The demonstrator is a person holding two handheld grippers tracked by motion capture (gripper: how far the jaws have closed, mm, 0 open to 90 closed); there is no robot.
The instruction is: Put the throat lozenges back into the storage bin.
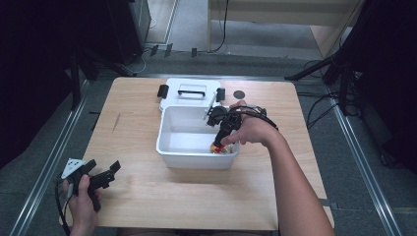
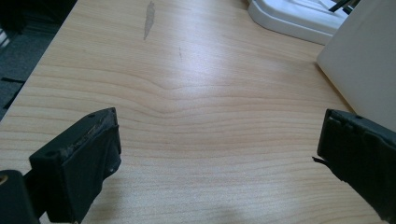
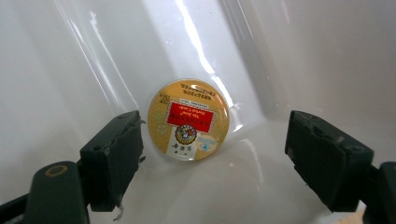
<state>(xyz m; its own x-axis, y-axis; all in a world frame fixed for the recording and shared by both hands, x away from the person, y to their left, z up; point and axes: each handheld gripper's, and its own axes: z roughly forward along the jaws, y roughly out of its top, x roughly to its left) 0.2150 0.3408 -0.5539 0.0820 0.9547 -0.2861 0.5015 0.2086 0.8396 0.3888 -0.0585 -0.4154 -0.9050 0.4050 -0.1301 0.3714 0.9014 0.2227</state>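
- my right hand [image 1: 253, 129] reaches in from the near right, forearm angled across the wooden table [image 1: 147, 206], tipping the right gripper [image 3: 212, 154] down into the white bin [image 1: 169, 147].
- its jaws stand wide apart with nothing between them, on either side of a round yellow tin [image 3: 188, 119] with a red label; the tin rests against the bin's inner wall at a corner.
- my left hand [image 1: 81, 199] sits at the table's near left corner, and the left gripper [image 2: 217, 158] is level over bare wood, jaws wide, empty.
- the bin's white lid [image 1: 189, 93] lies just behind it.
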